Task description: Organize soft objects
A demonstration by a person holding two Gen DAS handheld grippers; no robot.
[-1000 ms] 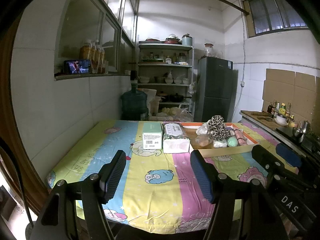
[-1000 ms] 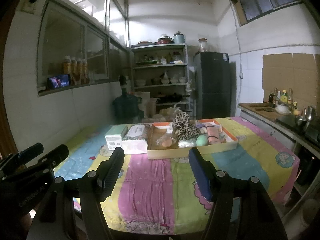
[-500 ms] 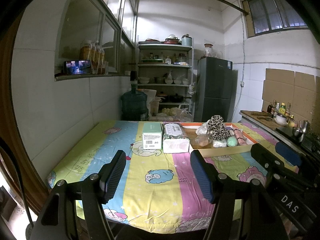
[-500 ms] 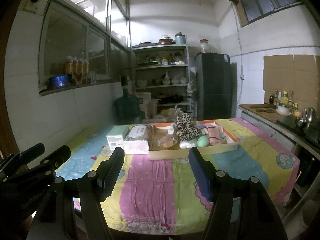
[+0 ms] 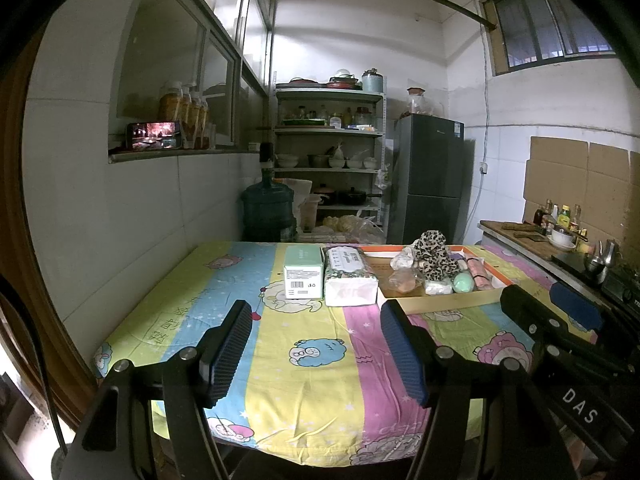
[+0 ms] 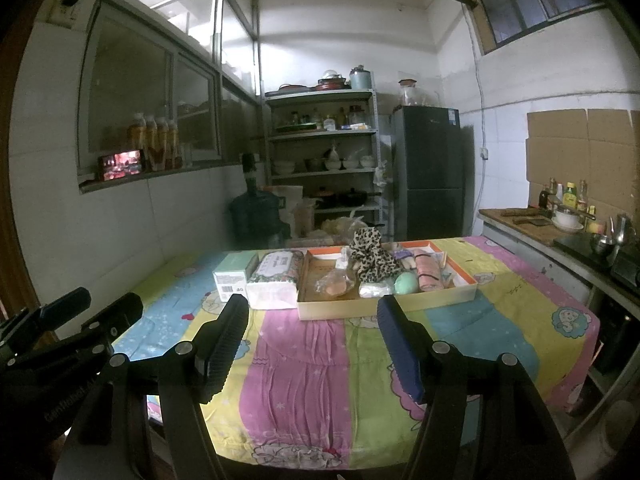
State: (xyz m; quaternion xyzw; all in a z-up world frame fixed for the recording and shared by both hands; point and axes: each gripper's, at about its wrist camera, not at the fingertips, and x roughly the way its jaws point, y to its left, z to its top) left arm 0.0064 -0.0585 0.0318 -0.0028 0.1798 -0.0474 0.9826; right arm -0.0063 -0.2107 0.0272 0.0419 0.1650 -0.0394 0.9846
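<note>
A shallow cardboard box (image 6: 384, 305) with an orange rim lies at the far side of the table. In it sit a leopard-print plush (image 6: 372, 258), a bagged orange item (image 6: 334, 285), a white pouch (image 6: 374, 289), a green ball (image 6: 406, 282) and a pink roll (image 6: 428, 274). Left of the box lie a tissue pack (image 5: 349, 276) and a green carton (image 5: 303, 274). My left gripper (image 5: 316, 344) hangs open over the near table edge, nothing between its fingers. My right gripper (image 6: 308, 340) is open too, empty, well short of the box (image 5: 452, 303).
A striped cartoon cloth (image 6: 304, 360) covers the table. A wall runs along the left. Behind the table stand a water jug (image 5: 266, 212), shelves (image 5: 330, 160) and a fridge (image 5: 428, 178). A counter (image 6: 560, 236) with bottles and a stove lies at the right.
</note>
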